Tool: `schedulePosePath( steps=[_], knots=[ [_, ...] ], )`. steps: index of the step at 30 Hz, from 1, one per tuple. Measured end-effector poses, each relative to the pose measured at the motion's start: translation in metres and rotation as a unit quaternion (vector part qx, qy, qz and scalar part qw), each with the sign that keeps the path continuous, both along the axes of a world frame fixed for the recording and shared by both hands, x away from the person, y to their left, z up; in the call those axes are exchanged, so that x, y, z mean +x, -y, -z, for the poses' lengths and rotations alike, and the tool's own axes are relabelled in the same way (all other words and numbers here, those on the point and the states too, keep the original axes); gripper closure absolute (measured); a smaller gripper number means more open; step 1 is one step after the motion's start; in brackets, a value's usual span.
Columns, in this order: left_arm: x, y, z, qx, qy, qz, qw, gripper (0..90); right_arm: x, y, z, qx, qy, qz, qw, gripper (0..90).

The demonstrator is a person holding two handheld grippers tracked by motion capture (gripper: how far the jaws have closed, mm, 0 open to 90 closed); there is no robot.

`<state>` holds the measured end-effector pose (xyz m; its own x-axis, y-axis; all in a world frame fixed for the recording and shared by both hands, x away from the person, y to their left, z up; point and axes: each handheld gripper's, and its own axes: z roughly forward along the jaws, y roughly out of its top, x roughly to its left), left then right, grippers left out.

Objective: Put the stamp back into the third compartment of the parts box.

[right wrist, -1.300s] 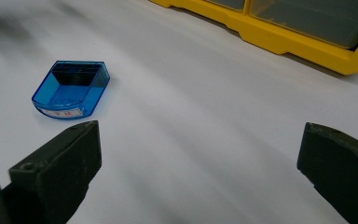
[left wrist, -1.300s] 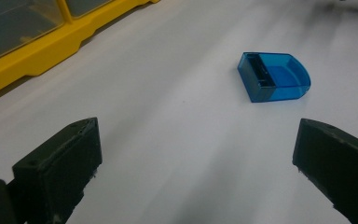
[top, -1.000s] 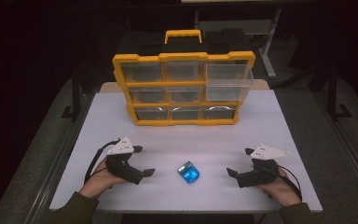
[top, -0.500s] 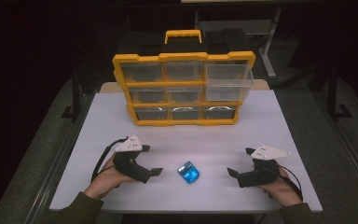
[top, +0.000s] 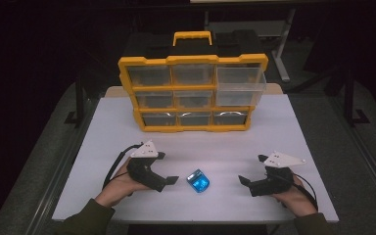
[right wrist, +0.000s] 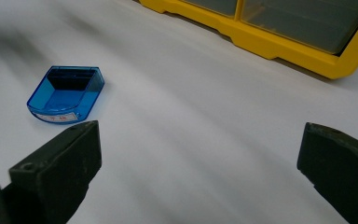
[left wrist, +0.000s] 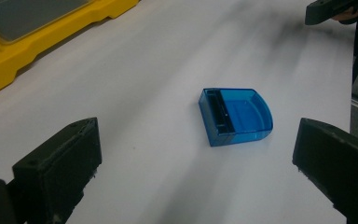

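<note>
The blue case lies just beside the left tool, jaws apart.

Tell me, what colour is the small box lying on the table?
Clear blue; the small box shows best in the left gripper view.

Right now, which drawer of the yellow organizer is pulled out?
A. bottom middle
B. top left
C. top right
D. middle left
C: in the high view the top right drawer juts forward past the frame of the yellow organizer, while the other drawers sit flush.
</note>
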<state>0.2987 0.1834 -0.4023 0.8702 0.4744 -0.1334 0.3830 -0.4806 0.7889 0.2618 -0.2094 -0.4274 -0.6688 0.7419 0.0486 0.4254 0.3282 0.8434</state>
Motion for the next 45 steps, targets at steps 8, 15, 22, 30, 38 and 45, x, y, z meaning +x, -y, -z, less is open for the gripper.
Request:
schedulePosePath(
  steps=[8, 15, 22, 30, 38, 45],
  knots=[
    [0.004, 0.014, 0.001, 0.005, -0.003, 0.009, 0.9999, 1.2, 0.000, 0.000, 0.000, 0.000, 0.000, -0.001, 1.0000, 0.0],
    [0.007, 0.027, 0.002, 0.013, -0.008, 0.015, 0.9998, 1.2, 0.000, 0.001, 0.000, 0.003, 0.000, 0.000, 1.0000, 0.0],
    [0.011, 0.036, 0.003, 0.012, -0.013, 0.016, 0.9997, 1.2, 0.000, 0.001, 0.001, 0.003, 0.002, 0.000, 1.0000, 0.0],
    [0.013, 0.048, 0.003, 0.014, -0.014, 0.021, 0.9996, 1.1, -0.001, 0.000, 0.000, 0.002, 0.001, 0.002, 1.0000, 0.0],
    [0.013, 0.061, 0.001, 0.017, -0.020, 0.027, 0.9993, 1.2, 0.000, 0.001, 0.000, 0.004, 0.002, 0.005, 1.0000, 0.0],
    [0.013, 0.075, 0.007, 0.027, -0.027, 0.029, 0.9989, 1.1, 0.000, 0.001, 0.000, 0.004, 0.002, 0.004, 1.0000, 0.0]
  ],
)
